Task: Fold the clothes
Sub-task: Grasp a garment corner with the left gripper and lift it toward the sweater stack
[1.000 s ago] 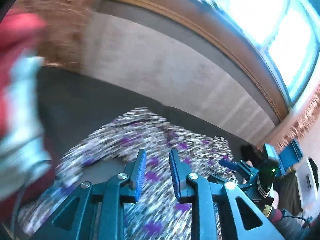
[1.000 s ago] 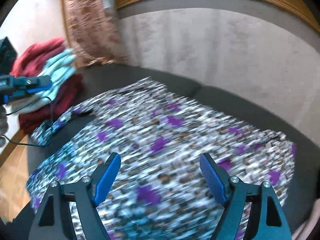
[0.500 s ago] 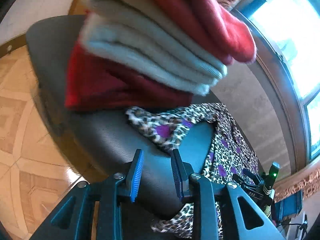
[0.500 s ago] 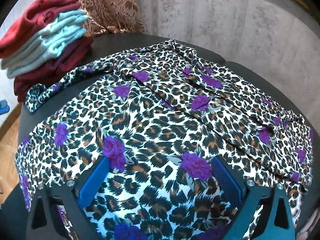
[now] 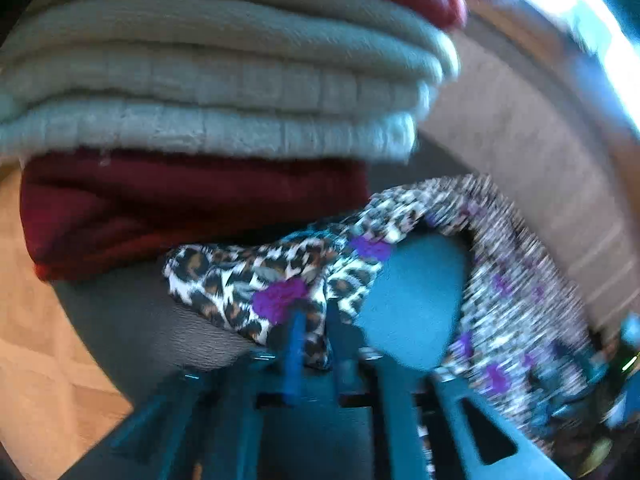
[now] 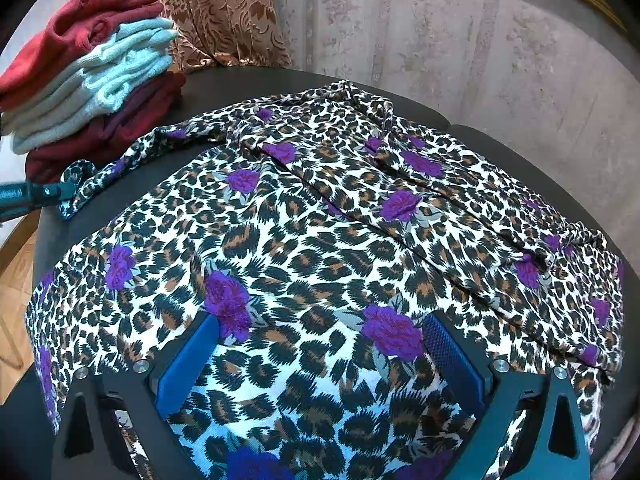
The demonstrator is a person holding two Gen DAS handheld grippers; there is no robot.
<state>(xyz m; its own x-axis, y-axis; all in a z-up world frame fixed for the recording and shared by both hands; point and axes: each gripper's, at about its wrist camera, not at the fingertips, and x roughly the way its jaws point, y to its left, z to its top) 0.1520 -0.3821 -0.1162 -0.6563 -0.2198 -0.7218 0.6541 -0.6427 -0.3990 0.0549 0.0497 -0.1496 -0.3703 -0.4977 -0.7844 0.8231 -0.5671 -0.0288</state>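
A leopard-print garment (image 6: 320,220) with purple flowers lies spread flat over a dark cushioned seat (image 6: 248,80). Its left sleeve (image 6: 120,160) stretches toward a stack of folded sweaters (image 6: 88,76). In the blurred left wrist view, the sleeve end (image 5: 240,280) sits at the seat's corner. My left gripper (image 5: 318,344) has its fingers close together with the sleeve's edge between them. The right wrist view shows the left gripper (image 6: 28,196) touching that sleeve tip. My right gripper (image 6: 320,344) stands wide open just above the garment's near part, holding nothing.
The folded stack (image 5: 200,120), red and pale knits, looms right above the sleeve end. A patterned curtain (image 6: 224,12) and a grey wall (image 6: 440,40) stand behind the seat. Wooden floor (image 5: 40,360) lies beyond the seat's left edge.
My left gripper has moved forward onto the sleeve end and its fingers have narrowed around the fabric. The right gripper has come lower and closer over the garment, staying open.
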